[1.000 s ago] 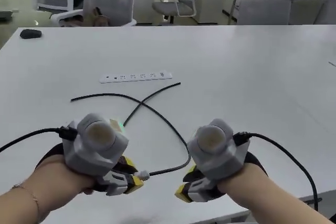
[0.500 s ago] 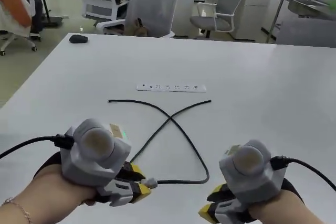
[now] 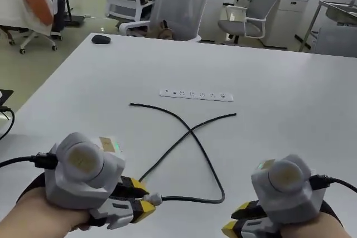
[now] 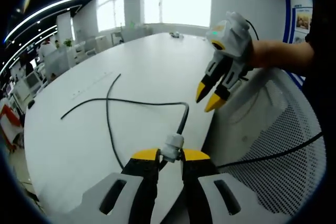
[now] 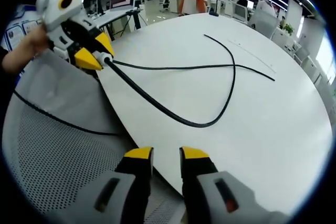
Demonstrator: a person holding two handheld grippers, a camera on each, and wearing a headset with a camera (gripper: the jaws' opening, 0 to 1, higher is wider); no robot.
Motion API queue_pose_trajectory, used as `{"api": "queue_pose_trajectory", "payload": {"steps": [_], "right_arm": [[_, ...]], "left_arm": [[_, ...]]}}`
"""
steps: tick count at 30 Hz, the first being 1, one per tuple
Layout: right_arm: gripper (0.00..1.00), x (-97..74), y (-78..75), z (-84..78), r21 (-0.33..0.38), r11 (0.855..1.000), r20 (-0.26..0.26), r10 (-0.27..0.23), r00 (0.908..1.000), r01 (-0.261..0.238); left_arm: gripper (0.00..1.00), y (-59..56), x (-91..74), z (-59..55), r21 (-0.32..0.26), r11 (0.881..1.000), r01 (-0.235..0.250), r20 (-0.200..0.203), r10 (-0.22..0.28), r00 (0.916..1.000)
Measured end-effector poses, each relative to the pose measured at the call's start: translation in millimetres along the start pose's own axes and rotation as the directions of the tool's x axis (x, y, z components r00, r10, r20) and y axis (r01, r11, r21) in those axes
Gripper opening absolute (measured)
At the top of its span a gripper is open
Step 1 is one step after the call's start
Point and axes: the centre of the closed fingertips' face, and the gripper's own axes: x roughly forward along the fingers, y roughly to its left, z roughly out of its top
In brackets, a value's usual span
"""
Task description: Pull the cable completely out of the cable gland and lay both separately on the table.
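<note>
**A:** One broad white table (image 3: pixel 279 82) carries it all, and most of the black cable (image 3: pixel 191 131) lies on it in a loose loop that crosses itself. Where do we stand?

**B:** We have the left gripper (image 3: pixel 145 196) clamped on the cable gland (image 3: pixel 155 198) at the near edge. The cable is threaded through the gland, so nothing is separated yet.

**A:** And the right gripper (image 3: pixel 234 220)?

**B:** Its jaws stand slightly apart with nothing between them. It hangs by the near edge too, well apart from the gland.

**A:** Which way does the cable run from there?

**B:** Out of the gland it heads toward our right, roughly along the near edge, then bends away from us. That first stretch lies ahead and to the left of the right gripper, our only free tool. We judge we should take the cable there and pull along that line, straight away from the gland and not across it.
</note>
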Motion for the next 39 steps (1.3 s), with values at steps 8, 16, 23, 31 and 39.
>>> {"api": "queue_pose_trajectory", "payload": {"steps": [8, 16, 23, 31, 39], "right_arm": [[0.2, -0.5, 2.6, 6.9, -0.025, 1.0, 0.022, 0.007, 0.9997, -0.007], [0.21, -7.2, 28.1, 48.3, -0.11, 0.989, 0.142, 0.117, 0.983, -0.102], [0.2, -2.3, 59.2, 79.8, -0.323, 0.925, 0.099, 0.245, 0.9645, -0.202], [0.21, 12.0, 76.7, 87.3, -0.311, 0.884, 0.04, 0.378, 0.9248, -0.348], [0.21, 12.5, 84.2, 79.2, -0.296, 0.83, -0.001, 0.494, 0.8696, -0.472]], "left_arm": [[0.17, -2.5, 7.0, -0.3, 0.014, 1.0, 0.003, 0.026, -0.003, 0.9997], [0.17, -5.8, 8.6, 1.9, 0.034, 0.999, 0.013, 0.049, -0.015, 0.9987], [0.17, -12.0, 13.6, -2.4, 0.113, 0.994, 0.014, 0.01, -0.015, 0.9998], [0.17, -19.3, 16.1, 0.4, 0.28, 0.96, -0.003, -0.016, 0.007, 0.9999], [0.18, -24.7, 20.0, 5.4, 0.378, 0.926, 0.009, -0.01, -0.006, 0.9999]]}}
